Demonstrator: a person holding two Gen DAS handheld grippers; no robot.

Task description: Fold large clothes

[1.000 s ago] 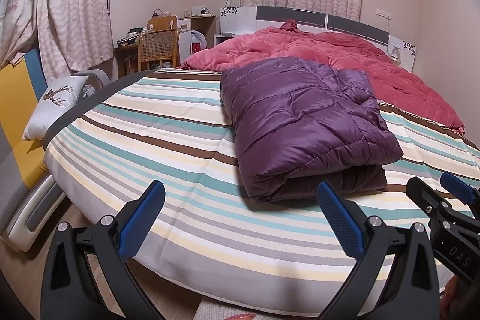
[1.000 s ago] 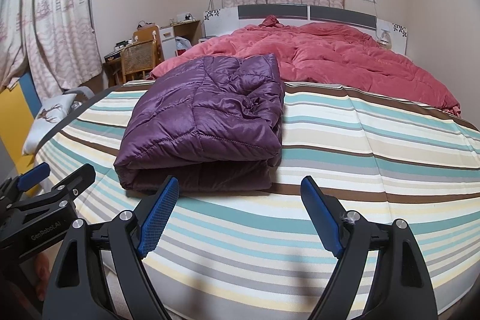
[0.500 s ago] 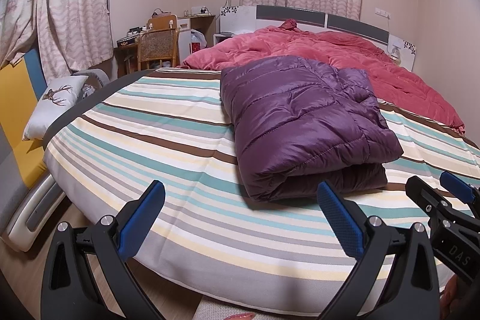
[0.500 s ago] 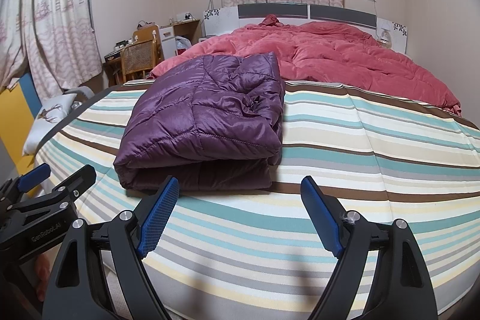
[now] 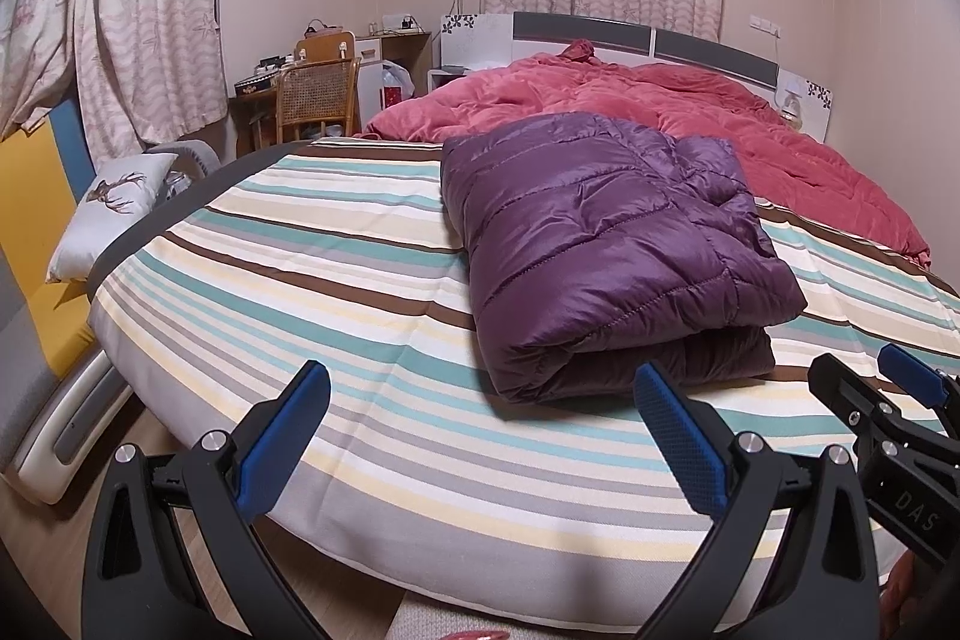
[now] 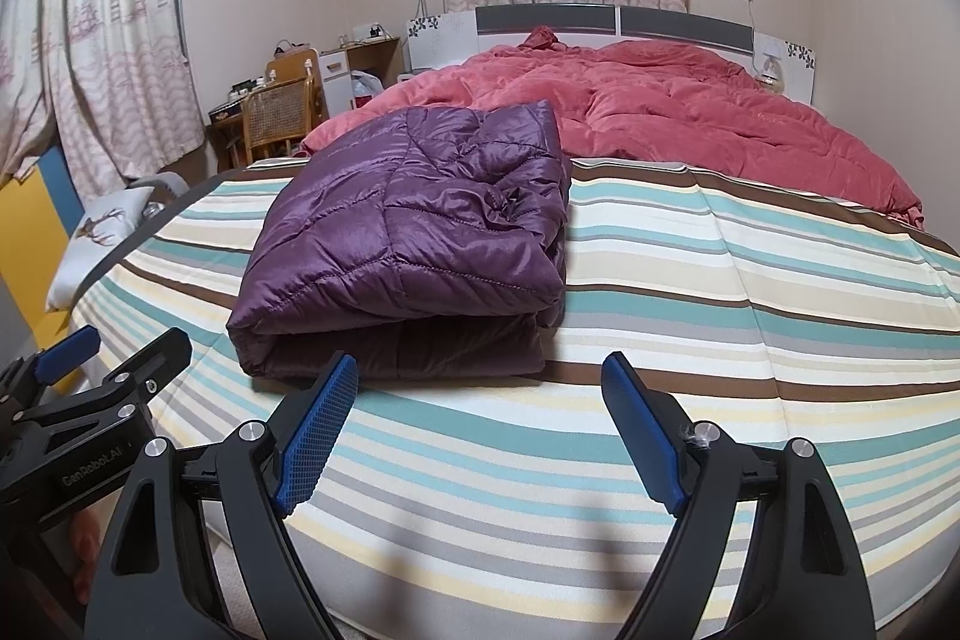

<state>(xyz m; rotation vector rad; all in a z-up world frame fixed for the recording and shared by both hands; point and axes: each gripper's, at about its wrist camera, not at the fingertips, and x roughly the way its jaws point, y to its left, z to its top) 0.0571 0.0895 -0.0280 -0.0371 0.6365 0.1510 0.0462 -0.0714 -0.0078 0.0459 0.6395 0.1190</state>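
From the left wrist view, the left gripper (image 5: 480,424) hangs over the near edge of the bed with its blue pads spread wide and nothing between them. Ahead and a little to the right lies the purple down jacket (image 5: 606,244), folded into a thick rectangular bundle on the striped bedspread (image 5: 300,268), its far end close to the red duvet (image 5: 690,112). The right gripper shows at the lower right corner, clear of the fabric.

From the right wrist view, the right gripper (image 6: 480,430) is likewise wide apart and empty, held short of the jacket's near fold. Here the jacket sits to the left of centre, its top layer doubled over the lower one, with a slightly rumpled patch near the right side (a hood or collar tucked in, perhaps; it is hard to tell). The left gripper peeks in at the lower left.

As I judge it, the folding looks finished: the bundle is compact and neither tool touches it. At most a small tidy-up remains.
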